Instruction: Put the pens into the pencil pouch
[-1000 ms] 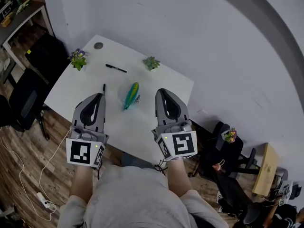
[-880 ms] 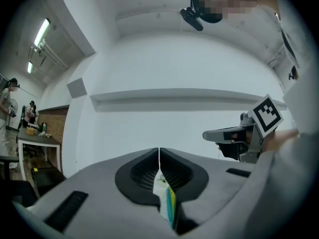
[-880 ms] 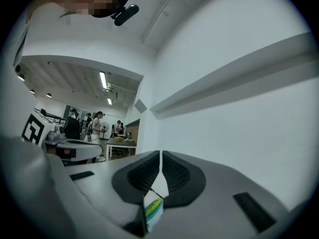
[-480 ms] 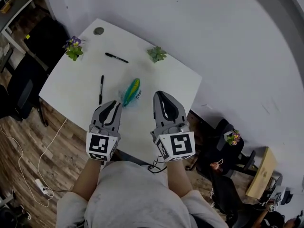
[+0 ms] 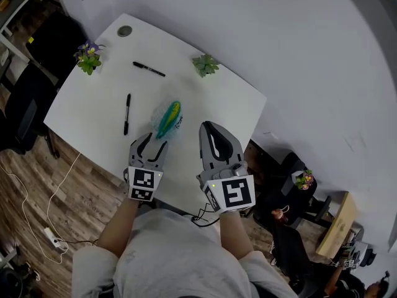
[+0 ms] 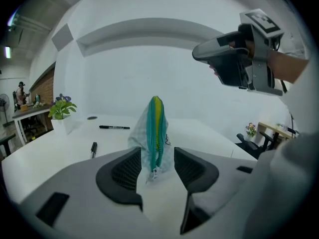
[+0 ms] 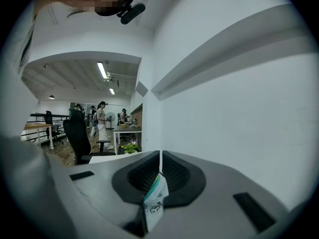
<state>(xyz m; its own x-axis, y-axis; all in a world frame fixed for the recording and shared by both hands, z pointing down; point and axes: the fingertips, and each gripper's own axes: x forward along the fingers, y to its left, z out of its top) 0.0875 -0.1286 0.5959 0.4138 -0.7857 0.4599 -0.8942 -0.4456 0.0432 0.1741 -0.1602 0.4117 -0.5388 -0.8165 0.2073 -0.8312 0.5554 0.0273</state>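
Left hand-held gripper [image 5: 155, 144], jaws just opening wide, is straddling the pouch [image 5: 168, 119] end, unpressed, on the counter [image 5: 217, 98]. Right hand-held gripper [image 5: 211, 129] is pinching a tag [image 7: 153, 203]. A shallow bite could be letting the pouch slip. Pens [image 5: 126, 113] are lying beyond.

White table top [image 5: 87, 113], translucent pencil pouch [image 5: 167, 119] with teal-and-yellow band, two black pens [image 5: 126, 113], grey, black-padded left gripper [image 5: 153, 140] and right gripper [image 5: 211, 125], white teal-edged printed tag [image 7: 155, 198] between right jaws.

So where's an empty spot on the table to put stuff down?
The table is bare at its right corner, between the green plant and the right gripper, and along its left edge, between the flowers and the nearer pen. Around the pouch it's crowded, with the left gripper there.
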